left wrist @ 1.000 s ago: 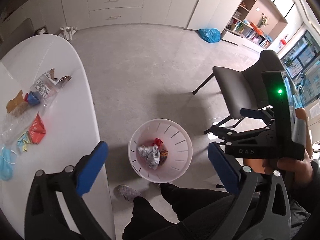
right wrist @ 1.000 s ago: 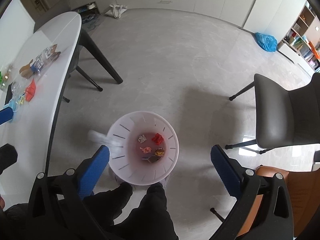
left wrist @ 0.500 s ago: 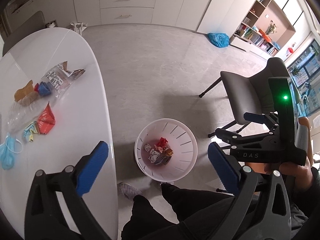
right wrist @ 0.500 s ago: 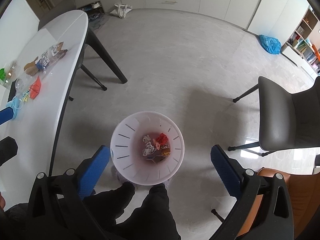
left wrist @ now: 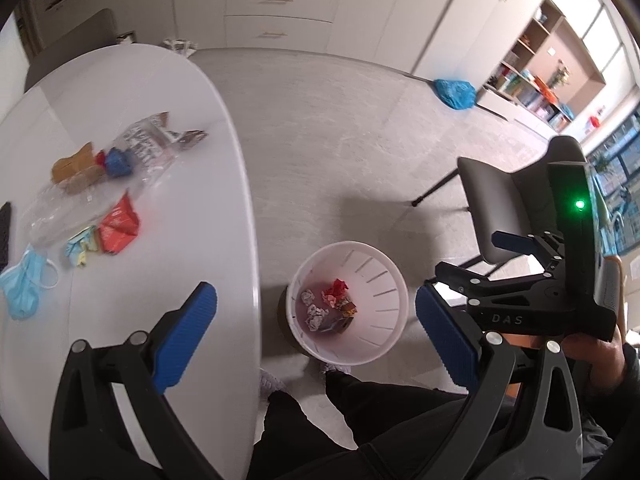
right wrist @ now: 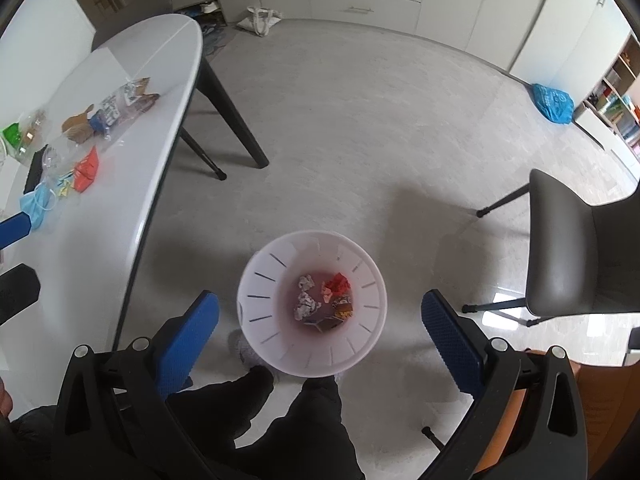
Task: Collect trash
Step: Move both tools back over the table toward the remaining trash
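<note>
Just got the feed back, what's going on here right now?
A person is clearing trash from the white table into the white bin on the floor. Both the left gripper and right gripper are open and empty. Crumpled paper and wrappers lie in the bin; a blue face mask, red wrapper and clear plastic remain on the table.

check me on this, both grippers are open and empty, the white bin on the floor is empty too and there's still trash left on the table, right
Not quite: the white bin is not empty. The right wrist view looks straight down into it and shows crumpled paper and a red wrapper at the bottom. The rest holds: the left gripper and right gripper are open and empty, and trash such as the blue face mask remains on the table.
</note>
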`<state>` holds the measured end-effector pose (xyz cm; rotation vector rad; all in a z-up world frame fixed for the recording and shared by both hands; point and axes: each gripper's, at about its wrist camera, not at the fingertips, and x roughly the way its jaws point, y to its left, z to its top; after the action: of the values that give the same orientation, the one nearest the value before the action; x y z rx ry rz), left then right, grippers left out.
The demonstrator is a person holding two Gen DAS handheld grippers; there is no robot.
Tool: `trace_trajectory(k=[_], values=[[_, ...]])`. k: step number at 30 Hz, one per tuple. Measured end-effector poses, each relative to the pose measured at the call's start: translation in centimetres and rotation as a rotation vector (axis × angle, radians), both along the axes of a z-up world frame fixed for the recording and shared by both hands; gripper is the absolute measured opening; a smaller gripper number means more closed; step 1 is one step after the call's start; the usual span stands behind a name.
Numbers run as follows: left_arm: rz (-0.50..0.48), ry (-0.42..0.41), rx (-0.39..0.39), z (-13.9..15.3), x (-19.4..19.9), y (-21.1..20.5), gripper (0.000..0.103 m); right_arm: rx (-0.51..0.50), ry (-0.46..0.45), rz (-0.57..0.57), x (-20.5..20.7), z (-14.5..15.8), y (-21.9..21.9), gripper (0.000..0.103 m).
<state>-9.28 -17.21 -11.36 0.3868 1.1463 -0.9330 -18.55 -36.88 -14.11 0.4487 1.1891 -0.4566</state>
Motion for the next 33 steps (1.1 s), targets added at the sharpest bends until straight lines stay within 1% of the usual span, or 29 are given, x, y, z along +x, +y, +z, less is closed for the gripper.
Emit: trace_trajectory(k=[4,7,11,17,20,24,28,31,33], values=[[0.084,-0.005,-0.013,0.4,1.5,2.0,0.095,-0.023,-0.021,0.066,2.1,1.0,1.4,0.100],[0.167,-0.008,-0.018,0.5,3.0,4.1,0.095,-0.059,-0.036,0.137,4.1,2.0,3.0,0.100],[0.286,-0.012,-0.020,0.5,5.3,7.7,0.095,-0.078,-0.062,0.224,6.8,2.9,5.1,0.100],[0.455,-0.019,-0.005,0.2,8.1,13.4,0.095,-0.068,-0.106,0.336,11.1,4.1,8.2,0.100],[0.524,-0.027,0.009,-0.1,9.3,15.9,0.095,-0.052,-0.121,0.375,12.7,4.6,9.8,0.100],[0.598,-0.043,0.031,-0.5,11.0,18.7,0.095,-0.032,-0.129,0.433,15.0,4.7,12.3,0.100],[0.645,-0.067,0.046,-1.1,12.6,20.5,0.095,-0.016,-0.128,0.470,16.8,4.4,14.5,0.100],[0.678,-0.087,0.063,-2.0,14.5,21.6,0.095,-0.002,-0.125,0.484,17.9,4.2,15.6,0.100],[0.701,-0.098,0.078,-3.1,16.5,22.4,0.095,0.006,-0.120,0.490,18.7,4.1,16.3,0.100]])
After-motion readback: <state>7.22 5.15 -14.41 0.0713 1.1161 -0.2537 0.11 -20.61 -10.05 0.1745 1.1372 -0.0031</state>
